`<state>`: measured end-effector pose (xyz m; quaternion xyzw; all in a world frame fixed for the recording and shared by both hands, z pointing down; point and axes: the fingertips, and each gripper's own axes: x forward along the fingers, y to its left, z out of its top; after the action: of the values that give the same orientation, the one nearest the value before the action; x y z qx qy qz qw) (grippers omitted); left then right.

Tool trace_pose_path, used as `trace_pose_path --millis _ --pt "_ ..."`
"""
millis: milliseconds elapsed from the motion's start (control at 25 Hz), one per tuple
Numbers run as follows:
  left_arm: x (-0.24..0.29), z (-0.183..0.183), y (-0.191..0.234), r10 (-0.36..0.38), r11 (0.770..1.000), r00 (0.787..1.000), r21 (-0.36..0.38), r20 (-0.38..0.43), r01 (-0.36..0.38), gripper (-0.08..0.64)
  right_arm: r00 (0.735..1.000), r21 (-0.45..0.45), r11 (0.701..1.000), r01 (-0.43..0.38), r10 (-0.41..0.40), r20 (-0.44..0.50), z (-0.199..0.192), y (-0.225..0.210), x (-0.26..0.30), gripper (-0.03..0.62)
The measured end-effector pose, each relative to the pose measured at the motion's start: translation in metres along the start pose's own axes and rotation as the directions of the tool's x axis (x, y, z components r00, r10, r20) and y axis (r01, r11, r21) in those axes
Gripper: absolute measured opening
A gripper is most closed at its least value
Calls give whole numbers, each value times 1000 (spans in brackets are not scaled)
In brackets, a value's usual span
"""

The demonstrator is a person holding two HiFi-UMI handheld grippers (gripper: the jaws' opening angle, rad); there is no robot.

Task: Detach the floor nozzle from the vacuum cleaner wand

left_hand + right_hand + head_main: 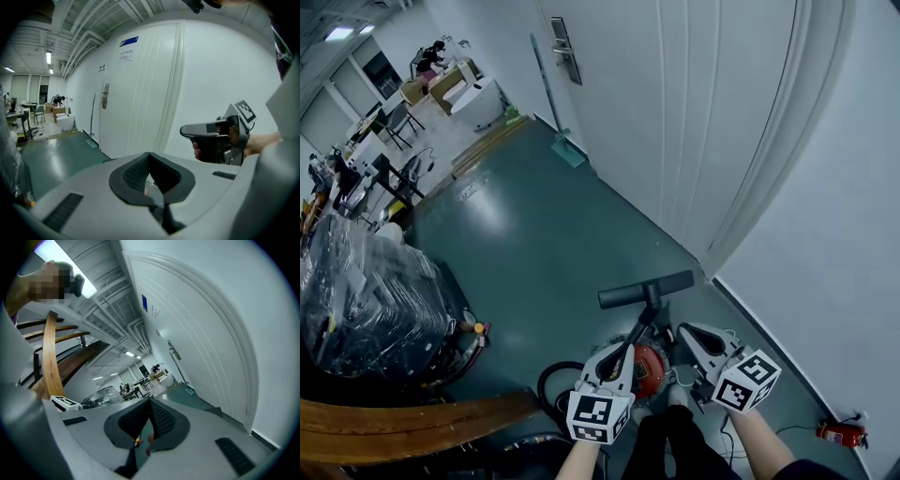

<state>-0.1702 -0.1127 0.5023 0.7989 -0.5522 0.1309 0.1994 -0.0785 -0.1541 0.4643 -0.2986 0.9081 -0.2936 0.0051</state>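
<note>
The vacuum stands on the green floor just ahead of me in the head view. Its dark floor nozzle [645, 290] lies crosswise, and a thin dark wand [639, 330] runs back from it to the red canister [652, 369]. A black hose [546, 380] loops at the canister's left. My left gripper [619, 352] hovers over the wand's near end, shut and empty. My right gripper [685, 331] hangs just right of the canister, also shut and empty. In the left gripper view the jaws [150, 157] meet with nothing between them, and the right gripper [183, 131] shows beside them. The right gripper view shows its jaws [150, 402] pressed together.
A white double door [675, 112] and white wall run along the right. A red fire extinguisher [841, 433] lies by the wall. A wooden handrail [403, 417] and a plastic-wrapped machine [366, 309] fill the left. A mop [551, 103] leans near the door.
</note>
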Motion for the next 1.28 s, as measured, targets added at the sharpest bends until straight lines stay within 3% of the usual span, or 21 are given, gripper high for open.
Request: trace_pose_path --millis 760,960,1280 --pt "75 -104 31 -30 995 990 89 -136 42 9 998 75 995 59 -59 -3 -59 -76 29 17" --pt "97 -138 38 -48 991 981 116 -187 71 82 997 83 994 71 -72 9 -72 -95 34 17" --pt "128 -186 43 -51 965 955 230 -293 122 172 996 111 990 81 -85 25 -86 -114 39 17"
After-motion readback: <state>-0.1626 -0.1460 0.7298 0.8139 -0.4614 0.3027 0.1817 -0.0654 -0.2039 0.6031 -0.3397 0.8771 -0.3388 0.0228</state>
